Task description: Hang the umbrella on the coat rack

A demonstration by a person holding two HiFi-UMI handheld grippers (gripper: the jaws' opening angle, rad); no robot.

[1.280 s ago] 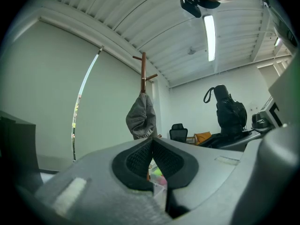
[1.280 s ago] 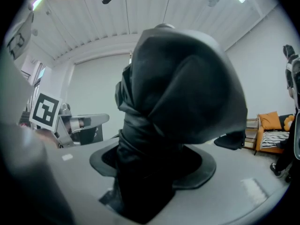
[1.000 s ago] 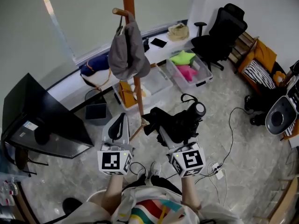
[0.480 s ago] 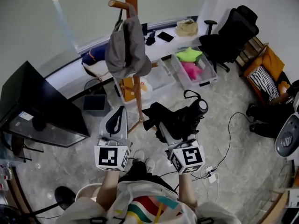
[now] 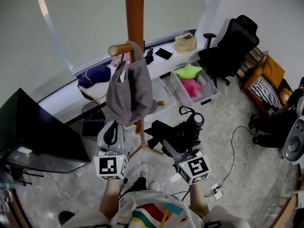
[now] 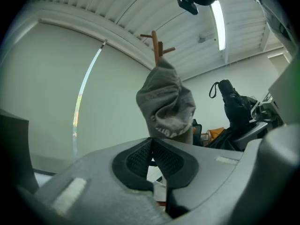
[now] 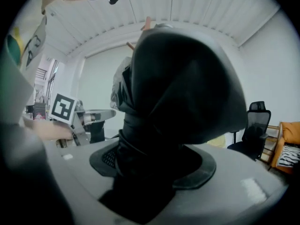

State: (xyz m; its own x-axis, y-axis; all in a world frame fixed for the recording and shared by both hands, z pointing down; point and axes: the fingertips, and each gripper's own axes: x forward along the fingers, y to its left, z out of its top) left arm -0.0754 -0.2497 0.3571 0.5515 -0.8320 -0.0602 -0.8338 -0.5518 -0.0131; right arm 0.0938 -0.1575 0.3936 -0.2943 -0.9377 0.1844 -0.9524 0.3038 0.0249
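A folded black umbrella with a wrist loop at its handle end lies across my right gripper, whose jaws are shut on it; in the right gripper view the umbrella fills the middle. My left gripper is shut, its pads pressed together with nothing between them, just below the grey hat. That hat hangs from a peg of the wooden coat rack. In the left gripper view the hat and the coat rack rise straight ahead of my left gripper.
A black monitor stands at the left. Clear bins with bright things sit behind the rack. A black office chair is at the back right. A cable runs over the floor to a power strip.
The head view has tilted up, so the rack's post and the hat sit lower and nearer. Both grippers have risen toward the hat, the right one still holding the umbrella.
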